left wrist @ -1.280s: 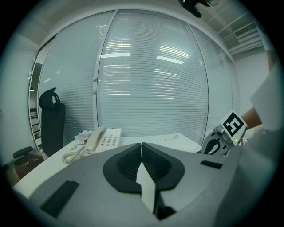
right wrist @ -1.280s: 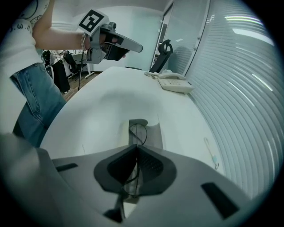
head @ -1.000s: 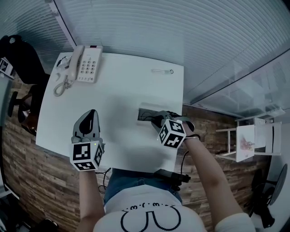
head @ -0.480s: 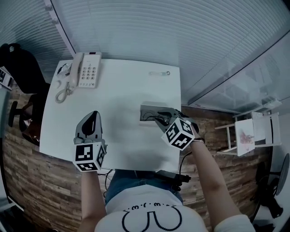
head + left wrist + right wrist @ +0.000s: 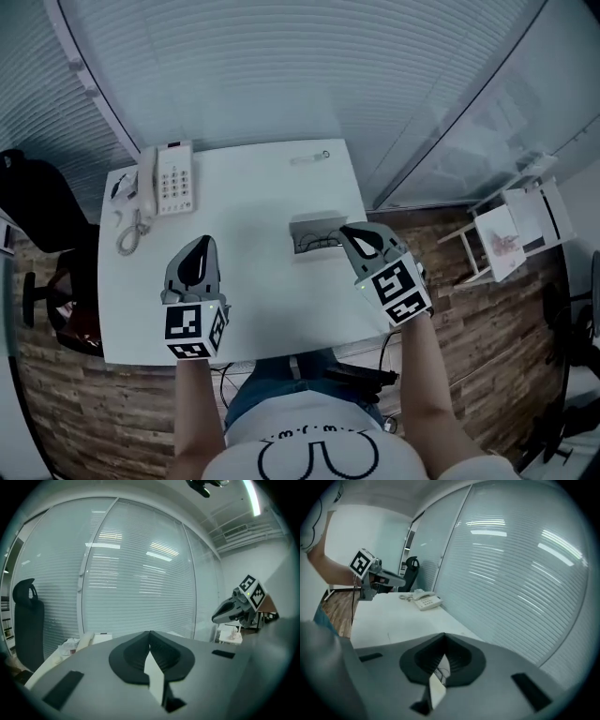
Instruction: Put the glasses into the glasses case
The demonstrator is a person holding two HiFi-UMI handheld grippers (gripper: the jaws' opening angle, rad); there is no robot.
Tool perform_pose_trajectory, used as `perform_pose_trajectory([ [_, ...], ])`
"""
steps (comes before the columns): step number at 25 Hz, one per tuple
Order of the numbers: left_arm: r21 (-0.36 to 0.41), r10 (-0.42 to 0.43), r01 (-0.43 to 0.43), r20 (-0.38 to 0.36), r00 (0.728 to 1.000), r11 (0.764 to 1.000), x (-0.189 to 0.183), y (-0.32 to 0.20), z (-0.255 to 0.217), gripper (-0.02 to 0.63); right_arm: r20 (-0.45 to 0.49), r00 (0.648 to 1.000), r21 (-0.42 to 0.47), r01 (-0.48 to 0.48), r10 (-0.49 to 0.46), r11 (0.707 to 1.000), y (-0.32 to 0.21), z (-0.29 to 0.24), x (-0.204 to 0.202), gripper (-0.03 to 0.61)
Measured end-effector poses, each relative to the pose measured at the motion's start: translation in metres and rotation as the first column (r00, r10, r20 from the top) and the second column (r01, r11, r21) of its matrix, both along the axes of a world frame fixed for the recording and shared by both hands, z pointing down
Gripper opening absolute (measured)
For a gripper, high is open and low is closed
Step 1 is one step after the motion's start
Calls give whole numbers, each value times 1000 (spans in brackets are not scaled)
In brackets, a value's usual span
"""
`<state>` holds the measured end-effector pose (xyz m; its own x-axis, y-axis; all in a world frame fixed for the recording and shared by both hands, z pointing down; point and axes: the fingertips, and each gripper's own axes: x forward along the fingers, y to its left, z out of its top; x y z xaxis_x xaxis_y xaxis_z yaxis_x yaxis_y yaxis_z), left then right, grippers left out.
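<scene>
**Cool Light, Fisheye Warp**

A bluish cast is carried by every view. A ceiling light strip (image 5: 252,499) at one o'clock in the left gripper view is mirrored as glare on the blinds (image 5: 140,573). Edges are bent and darkened; the left tool (image 5: 150,637) is rendered soft.

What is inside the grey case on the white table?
A thin dark glasses frame lies in the grey rectangular case. The right gripper, its fingers just closed with nothing between them, covers the case's right end, hiding it.
</scene>
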<state>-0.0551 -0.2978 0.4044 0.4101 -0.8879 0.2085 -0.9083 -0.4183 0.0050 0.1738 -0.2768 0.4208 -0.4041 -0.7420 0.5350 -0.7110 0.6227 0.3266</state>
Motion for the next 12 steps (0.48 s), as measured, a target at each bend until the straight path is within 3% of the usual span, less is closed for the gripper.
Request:
perform_pose_trajectory([
  [7, 48, 99, -97, -29, 995, 994, 17, 2, -13, 17, 116, 975, 104, -200, 188, 974, 28, -34, -6, 9],
  [12, 96, 135, -131, -32, 990, 987, 37, 14, -32, 17, 217, 940, 159, -299, 262, 941, 48, -56, 8, 9],
])
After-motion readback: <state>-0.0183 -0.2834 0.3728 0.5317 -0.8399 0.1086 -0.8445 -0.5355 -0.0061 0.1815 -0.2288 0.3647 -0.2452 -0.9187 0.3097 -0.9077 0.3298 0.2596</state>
